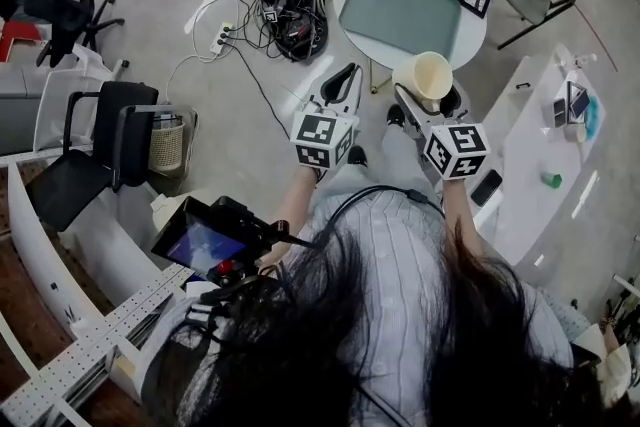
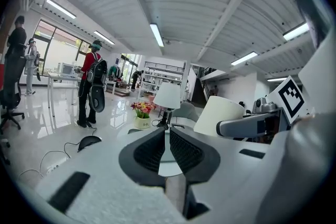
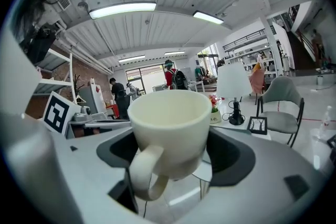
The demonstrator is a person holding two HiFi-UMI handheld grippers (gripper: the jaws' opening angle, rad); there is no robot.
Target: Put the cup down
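Item: two hand-held tools, carried forward of the person's body on both forearms, side by side and near each other, marker cubes uppermost in the head view. Right tool (image 1: pixel 424 98) (image 3: pixel 173 150): we record it reaching toward the round white surface (image 1: pixel 479 33), its jaws pinching the cup (image 1: pixel 431 75) (image 3: pixel 169 122) by the lower body, one jaw on each side. Left tool (image 1: pixel 343 77) (image 2: pixel 167 145): jaws drawn together to a thin slit, nothing between them, pointing at the same surface beside the right tool (image 2: pixel 251 126). Cup, position: held off the ground in the right tool, at the near rim of the round surface, where the head view shows it against the edge beside the grey-green mat (image 1: pixel 402 13); we cannot tell whether it is over the surface or just short of it. From the left gripper view the cup (image 2: pixel 219 114) shows to the right of the left tool's jaws. Cup, appearance: cream, matt, plain, wide round mouth facing up, interior empty, loop handle (image 3: pixel 144 173) turned back toward the person, between the jaws' bases
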